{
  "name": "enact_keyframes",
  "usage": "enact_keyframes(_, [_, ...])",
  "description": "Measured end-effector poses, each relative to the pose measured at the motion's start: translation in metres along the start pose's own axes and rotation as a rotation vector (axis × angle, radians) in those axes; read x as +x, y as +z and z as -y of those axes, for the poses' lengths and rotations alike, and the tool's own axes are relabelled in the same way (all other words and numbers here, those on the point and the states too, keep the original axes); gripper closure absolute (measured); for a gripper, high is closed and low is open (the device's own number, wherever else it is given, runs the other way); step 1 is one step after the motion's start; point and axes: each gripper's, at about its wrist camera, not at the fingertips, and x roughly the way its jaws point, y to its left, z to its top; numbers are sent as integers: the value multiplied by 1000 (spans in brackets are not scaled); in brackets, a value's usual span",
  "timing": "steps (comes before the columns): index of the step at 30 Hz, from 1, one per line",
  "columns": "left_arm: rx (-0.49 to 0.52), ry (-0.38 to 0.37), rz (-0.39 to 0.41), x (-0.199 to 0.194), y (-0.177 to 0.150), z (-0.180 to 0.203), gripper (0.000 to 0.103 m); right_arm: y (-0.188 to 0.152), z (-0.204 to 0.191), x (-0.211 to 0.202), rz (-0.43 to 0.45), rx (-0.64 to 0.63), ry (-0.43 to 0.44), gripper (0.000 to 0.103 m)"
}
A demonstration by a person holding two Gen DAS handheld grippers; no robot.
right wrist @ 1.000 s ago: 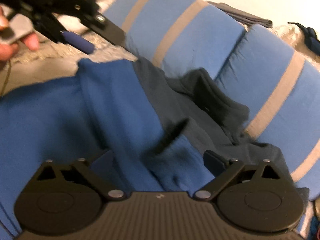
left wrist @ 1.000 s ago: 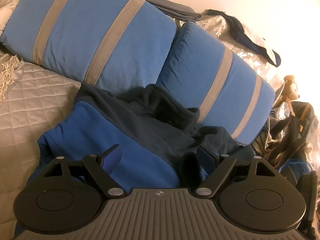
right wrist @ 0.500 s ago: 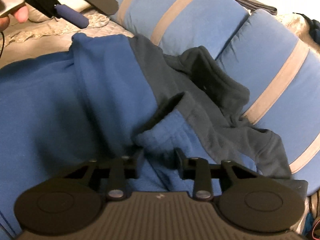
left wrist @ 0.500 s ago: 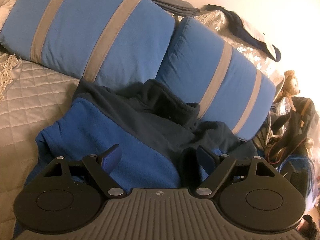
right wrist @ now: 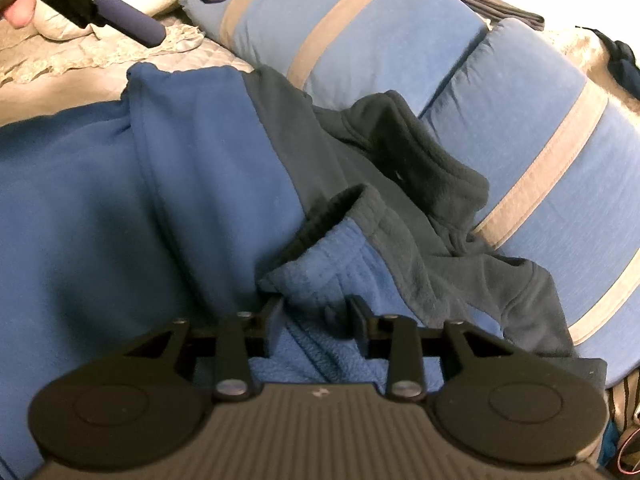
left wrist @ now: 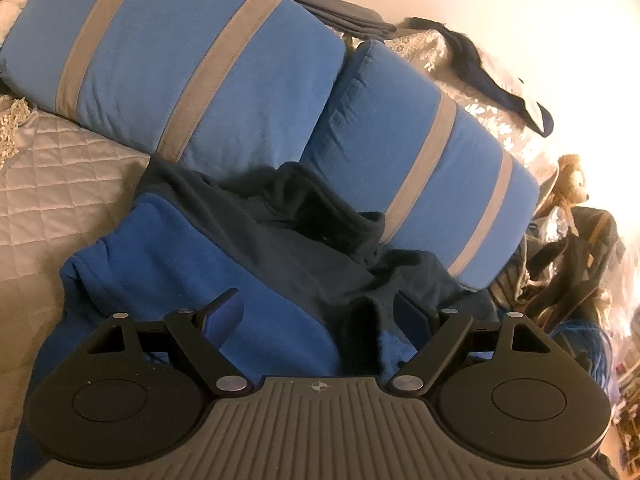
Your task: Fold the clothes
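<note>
A blue fleece jacket [left wrist: 168, 264] with a dark navy yoke and collar [left wrist: 320, 216] lies crumpled on the bed against the pillows. In the left wrist view my left gripper [left wrist: 318, 314] hovers open over the jacket, with nothing between its fingers. In the right wrist view my right gripper [right wrist: 318, 312] is shut on a bunched fold of the blue sleeve [right wrist: 320, 256], just below its dark ribbed cuff [right wrist: 332, 212]. The left gripper [right wrist: 120, 20] also shows at the top left of the right wrist view, held by a hand [right wrist: 18, 12], above the bedspread and clear of the jacket.
Two blue pillows with grey stripes [left wrist: 180, 60] [left wrist: 420, 152] lean behind the jacket. A quilted beige bedspread [left wrist: 60, 184] lies to the left. Dark clothes [left wrist: 340, 20] rest behind the pillows. A soft toy [left wrist: 572, 180] and bags [left wrist: 580, 272] crowd the right edge.
My right gripper went from open to shut on the blue sleeve and has lifted the fold a little. The left gripper stayed open, drifting slightly.
</note>
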Motion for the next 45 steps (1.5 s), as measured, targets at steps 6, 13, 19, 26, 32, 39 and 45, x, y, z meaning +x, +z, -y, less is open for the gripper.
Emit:
enact_keyframes(6, [11, 32, -27, 10, -3, 2, 21, -1, 0, 2, -9, 17, 7, 50])
enact_keyframes(13, [4, 61, -21, 11, -5, 0, 21, 1, 8, -10, 61, 65, -10, 75])
enact_keyframes(19, [9, 72, -20, 10, -5, -1, 21, 2, 9, -13, 89, 75, -29, 79])
enact_keyframes(26, [20, 78, -21, 10, -6, -1, 21, 9, -7, -23, 174, 28, -126, 83])
enact_keyframes(32, [-52, -4, -47, 15, -7, -5, 21, 14, -17, -33, 223, 2, -161, 84])
enact_keyframes(39, [-197, -125, -174, 41, -9, -10, 21, 17, -27, -41, 253, -37, -183, 85])
enact_keyframes(45, [-369, -193, -335, 85, -13, -15, 21, 17, -30, -41, 249, -45, -179, 85])
